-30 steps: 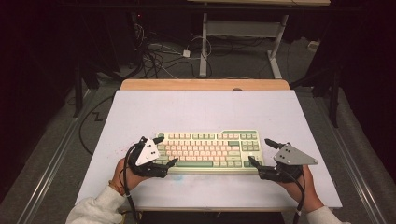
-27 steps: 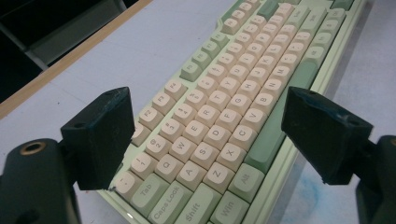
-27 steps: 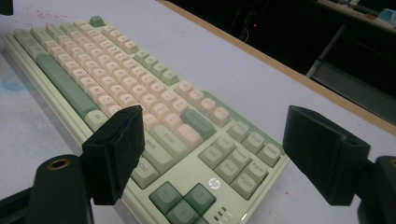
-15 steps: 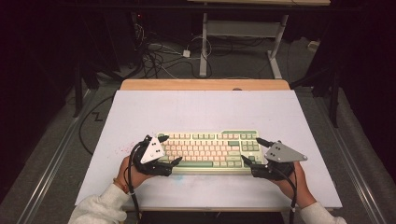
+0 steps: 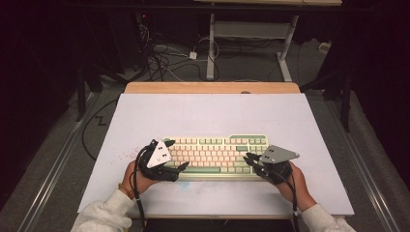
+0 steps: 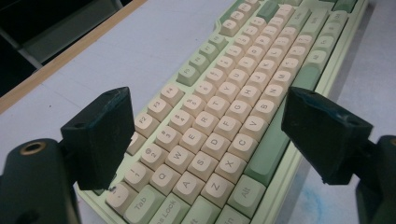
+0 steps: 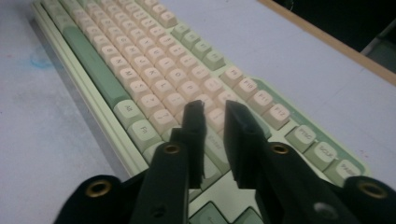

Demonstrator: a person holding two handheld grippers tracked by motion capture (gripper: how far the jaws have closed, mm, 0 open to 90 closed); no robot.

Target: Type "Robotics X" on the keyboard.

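Note:
A cream and green keyboard lies near the front of the white tabletop. My left gripper is at its left end, open wide, with one jaw behind the keyboard and one in front. In the left gripper view the keyboard runs between the spread jaws of the left gripper, which touch nothing. My right gripper sits over the keyboard's right end. Its jaws have just been closing. In the right gripper view the right gripper has only a narrow gap, nothing in it, above the keys.
A wooden strip borders the table's far edge. Cables lie tangled on the floor beyond it, beside a desk's metal legs. Faint red and blue marks stain the tabletop near the left hand.
My right gripper has moved left from beside the keyboard to over its right end, and its jaws have gone from wide apart to nearly together. The left gripper has stayed put.

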